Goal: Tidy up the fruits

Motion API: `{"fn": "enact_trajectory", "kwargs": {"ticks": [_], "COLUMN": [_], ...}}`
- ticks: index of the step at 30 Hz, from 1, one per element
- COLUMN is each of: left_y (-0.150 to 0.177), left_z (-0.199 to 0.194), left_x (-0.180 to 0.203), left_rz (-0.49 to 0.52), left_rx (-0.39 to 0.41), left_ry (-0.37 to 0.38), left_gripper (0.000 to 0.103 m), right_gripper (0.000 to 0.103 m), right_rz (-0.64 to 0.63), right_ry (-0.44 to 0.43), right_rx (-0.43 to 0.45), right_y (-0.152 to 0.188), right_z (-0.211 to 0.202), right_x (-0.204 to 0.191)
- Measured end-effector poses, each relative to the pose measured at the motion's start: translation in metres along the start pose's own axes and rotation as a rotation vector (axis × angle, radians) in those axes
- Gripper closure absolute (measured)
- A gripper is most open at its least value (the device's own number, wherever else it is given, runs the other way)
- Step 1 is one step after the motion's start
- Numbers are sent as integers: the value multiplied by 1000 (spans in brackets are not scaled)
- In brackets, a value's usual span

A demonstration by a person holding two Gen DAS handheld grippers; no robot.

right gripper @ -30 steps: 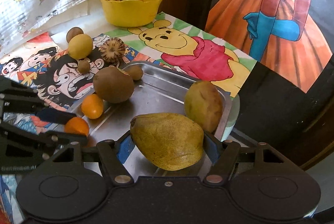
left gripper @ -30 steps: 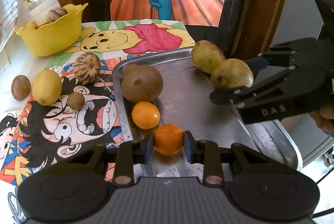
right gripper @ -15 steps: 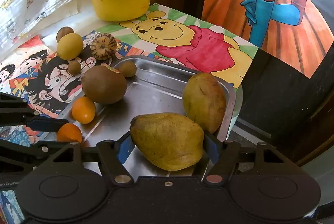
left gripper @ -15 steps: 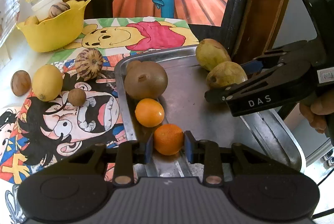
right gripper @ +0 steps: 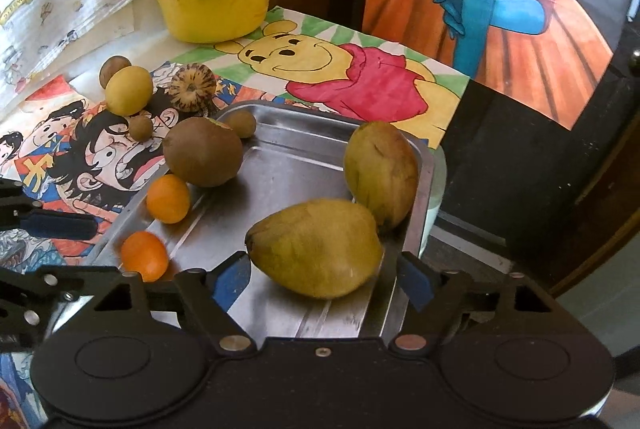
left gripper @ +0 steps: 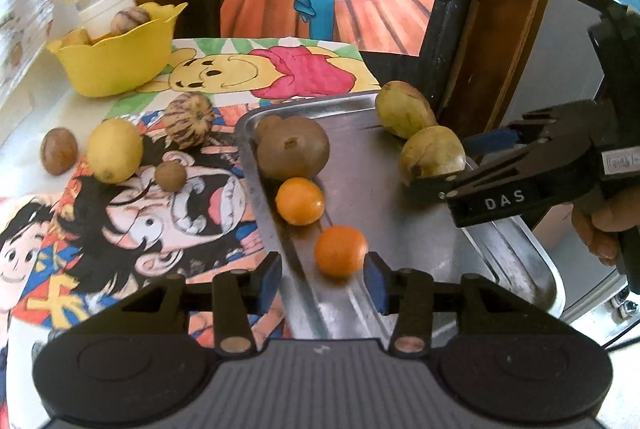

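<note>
Two grippers angle down over the steel tray (left gripper: 516,241). Left gripper (left gripper: 324,279): its fingers have just been opening and stand clear of the orange (left gripper: 341,251) lying between them on the tray. Right gripper (right gripper: 320,279): its fingers have likewise just spread, and the near mango (right gripper: 316,247) rests free between them, beside a second mango (right gripper: 380,171).

Daylight pours in from the far left on my feeds, washing out the wall there. The steel tray (left gripper: 400,213) throws soft glare, and fruits cast short shadows. My fisheye lenses bend the edges and darken corners; the nearest orange (left gripper: 341,251) looks slightly smeared.
</note>
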State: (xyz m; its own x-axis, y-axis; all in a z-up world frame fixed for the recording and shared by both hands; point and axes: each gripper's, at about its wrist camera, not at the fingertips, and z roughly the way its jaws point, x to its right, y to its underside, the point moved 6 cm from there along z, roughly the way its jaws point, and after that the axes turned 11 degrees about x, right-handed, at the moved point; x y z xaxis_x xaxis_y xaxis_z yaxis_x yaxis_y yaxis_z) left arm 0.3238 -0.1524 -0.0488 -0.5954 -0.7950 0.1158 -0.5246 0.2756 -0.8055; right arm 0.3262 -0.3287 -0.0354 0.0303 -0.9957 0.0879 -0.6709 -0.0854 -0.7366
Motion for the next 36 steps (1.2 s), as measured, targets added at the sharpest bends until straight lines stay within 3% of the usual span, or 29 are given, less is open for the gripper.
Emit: {"fn": "enact_trajectory", "kwargs": {"ticks": [3, 10, 16, 31, 36], "left_y": [4, 18, 28, 57, 63], "left_z": [-13, -45, -66, -107, -119], "left_x": [-10, -39, -60, -87, -91], "left_rz": [-27, -95, -135, -209, -200], "left_rx": [-2, -11, -28, -109, -135], "left_ry": [-10, -77, -130, -224, -247], "left_gripper": [51, 24, 7, 2, 1], "right_gripper": [18, 8, 3, 1, 1], "right_rz": [30, 68, 107, 290, 270], "right_ry": [21, 36, 15, -63, -114], "right_rx": [5, -2, -75, -370, -396], "right_y": [4, 13, 29, 86, 84], "right_z": [-13, -45, -72, -137, -145], "right_x": [-4, -26, -52, -92, -104]}}
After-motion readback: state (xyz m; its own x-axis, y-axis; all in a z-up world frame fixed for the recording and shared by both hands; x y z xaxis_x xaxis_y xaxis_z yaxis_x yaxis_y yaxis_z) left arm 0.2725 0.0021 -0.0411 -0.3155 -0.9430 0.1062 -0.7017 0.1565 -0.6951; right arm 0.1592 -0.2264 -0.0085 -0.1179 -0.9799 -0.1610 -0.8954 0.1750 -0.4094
